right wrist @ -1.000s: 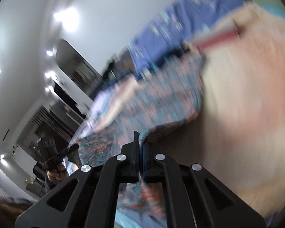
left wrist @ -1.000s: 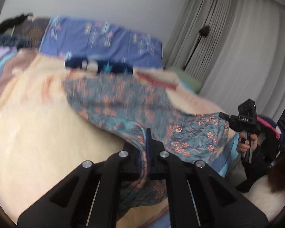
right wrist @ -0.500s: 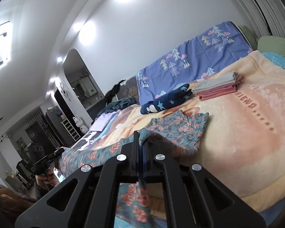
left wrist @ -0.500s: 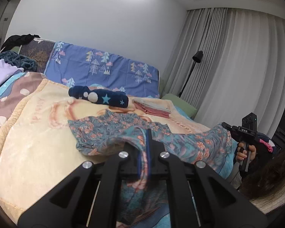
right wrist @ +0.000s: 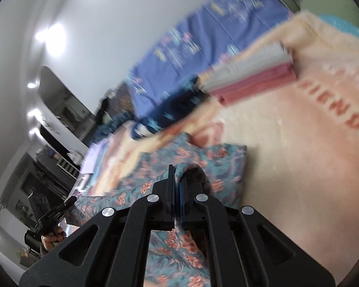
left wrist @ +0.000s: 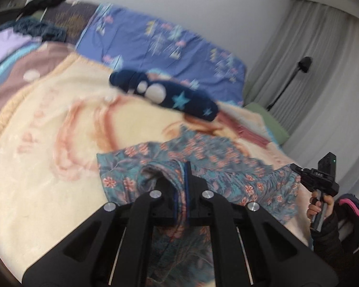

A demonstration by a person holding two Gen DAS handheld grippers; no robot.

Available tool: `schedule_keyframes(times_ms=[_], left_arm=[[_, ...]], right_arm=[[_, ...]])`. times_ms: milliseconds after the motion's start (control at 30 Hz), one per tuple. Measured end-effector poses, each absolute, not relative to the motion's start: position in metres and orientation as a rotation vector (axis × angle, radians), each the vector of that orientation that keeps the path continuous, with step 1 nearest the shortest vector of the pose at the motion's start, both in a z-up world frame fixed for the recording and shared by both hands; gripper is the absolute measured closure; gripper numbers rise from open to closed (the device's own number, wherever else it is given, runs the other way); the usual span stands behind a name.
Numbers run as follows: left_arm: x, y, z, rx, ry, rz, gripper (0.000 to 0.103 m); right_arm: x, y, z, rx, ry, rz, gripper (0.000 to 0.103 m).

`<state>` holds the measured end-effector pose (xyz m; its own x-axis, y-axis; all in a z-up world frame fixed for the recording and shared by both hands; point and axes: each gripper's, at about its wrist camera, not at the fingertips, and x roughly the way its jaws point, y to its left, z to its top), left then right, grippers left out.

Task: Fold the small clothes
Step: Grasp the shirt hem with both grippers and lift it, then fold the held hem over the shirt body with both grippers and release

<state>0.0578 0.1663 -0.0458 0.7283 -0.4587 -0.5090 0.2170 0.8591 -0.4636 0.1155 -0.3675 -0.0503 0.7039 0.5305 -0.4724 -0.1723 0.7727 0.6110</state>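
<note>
Floral garment, thin and soft, lies on the fuzzy blanket near the bed's near edge; the left gripper pinches its hem, with bare blanket to the left. From the right wrist, the right gripper clamps another edge; open blanket lies right, folded towels far off.

Just ahead of the black left gripper lies a teal garment patterned with coral flowers. Beyond it, a navy roll carries pale blue stars and white dots. The blanket is cream with peach print. Past the black right gripper, folded clothes are pink and grey.
</note>
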Motion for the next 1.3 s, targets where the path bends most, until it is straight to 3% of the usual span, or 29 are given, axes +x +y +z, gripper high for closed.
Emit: schedule_keyframes(times_ms=[233, 267, 333, 400, 600, 667, 733, 833, 1067, 1300], left_arm=[[0.089, 0.180, -0.104, -0.476, 0.781, -0.369, 0.095], [0.087, 0.181, -0.102, -0.467, 0.776, -0.373, 0.090], [0.075, 0.181, -0.096, -0.444, 0.763, -0.388, 0.079], [0.064, 0.179, -0.089, -0.418, 0.757, -0.408, 0.076], [0.038, 0.176, -0.086, -0.360, 0.800, -0.436, 0.076], [0.032, 0.175, -0.086, -0.339, 0.811, -0.445, 0.078], [0.030, 0.172, -0.087, -0.311, 0.830, -0.439, 0.086], [0.027, 0.172, -0.084, -0.289, 0.842, -0.423, 0.096], [0.041, 0.176, -0.051, -0.290, 0.774, -0.387, 0.099], [0.125, 0.178, -0.034, -0.305, 0.795, -0.291, 0.097]], right_arm=[[0.137, -0.372, -0.080, 0.596, 0.795, 0.405, 0.095], [0.135, -0.373, -0.079, 0.586, 0.799, 0.412, 0.093], [0.123, -0.373, -0.072, 0.548, 0.796, 0.434, 0.078], [0.108, -0.373, -0.067, 0.510, 0.791, 0.447, 0.076], [0.067, -0.361, -0.068, 0.351, 0.830, 0.452, 0.078], [0.055, -0.359, -0.070, 0.334, 0.817, 0.430, 0.092], [0.054, -0.360, -0.072, 0.357, 0.812, 0.427, 0.098], [0.056, -0.360, -0.068, 0.375, 0.793, 0.440, 0.098], [0.078, -0.363, -0.039, 0.495, 0.734, 0.533, 0.098], [0.171, -0.361, 0.000, 0.514, 0.698, 0.425, 0.098]])
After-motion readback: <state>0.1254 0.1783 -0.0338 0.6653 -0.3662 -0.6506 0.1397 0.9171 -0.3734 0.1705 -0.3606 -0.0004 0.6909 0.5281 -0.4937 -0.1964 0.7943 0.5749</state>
